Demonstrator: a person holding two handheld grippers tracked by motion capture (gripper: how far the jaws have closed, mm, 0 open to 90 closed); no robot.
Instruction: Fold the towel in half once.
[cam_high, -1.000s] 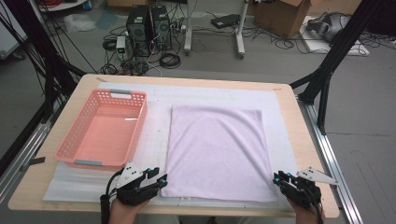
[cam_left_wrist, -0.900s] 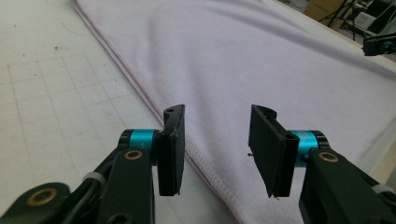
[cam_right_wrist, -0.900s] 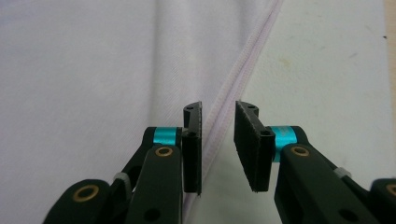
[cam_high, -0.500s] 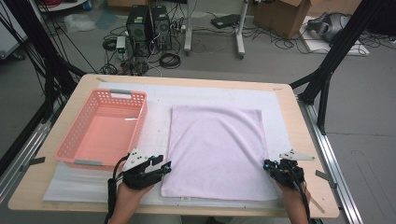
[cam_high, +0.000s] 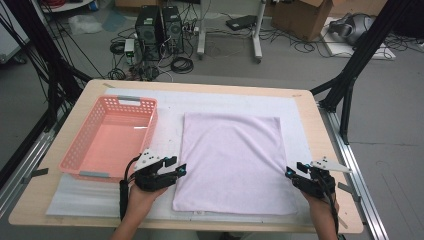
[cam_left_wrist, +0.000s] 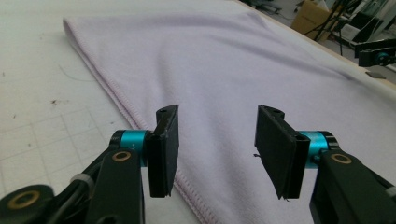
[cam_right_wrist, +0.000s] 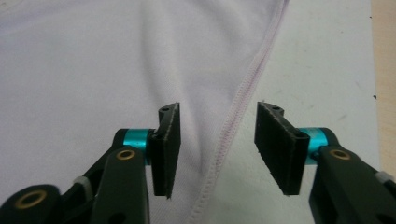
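Nearest the person, the left gripper (cam_high: 177, 170) sits at the cloth's 9 o'clock edge and the right gripper (cam_high: 292, 172) at its 3 o'clock edge. Both sets of jaws have just been opening and now stand apart, released. In the left gripper view the hemmed edge of the lilac towel (cam_left_wrist: 243, 79) runs under the jaw at 9 o'clock, with nothing pinched. In the right gripper view the stitched hem (cam_right_wrist: 238, 112) passes up between the parted jaws, and no pad presses on it.

The towel (cam_high: 232, 162) lies flat in the middle of the white mat (cam_high: 90, 202), apparently doubled over, its long sides running from 6 to 12 o'clock. It looks light, soft and limp: it should sag and drape once lifted, so one grip would let it swing and bunch. The surface seems nappy rather than slick, so the pads ought to hold it well. Nothing about it looks fragile. The best hold, I judge, is on the thick hems at both sides together, taking every layer so that none peels away.

The near edge of the mat and the wooden table (cam_high: 325, 125) leave little room towards 6 o'clock. At 9 to 10 o'clock the pink basket (cam_high: 85, 150) stands just beside the left gripper, empty and open-topped, and its rim could catch a dragged corner. Towards 12 o'clock bare mat lies free beyond the towel, and the 3 o'clock side has a narrow strip before the table's edge
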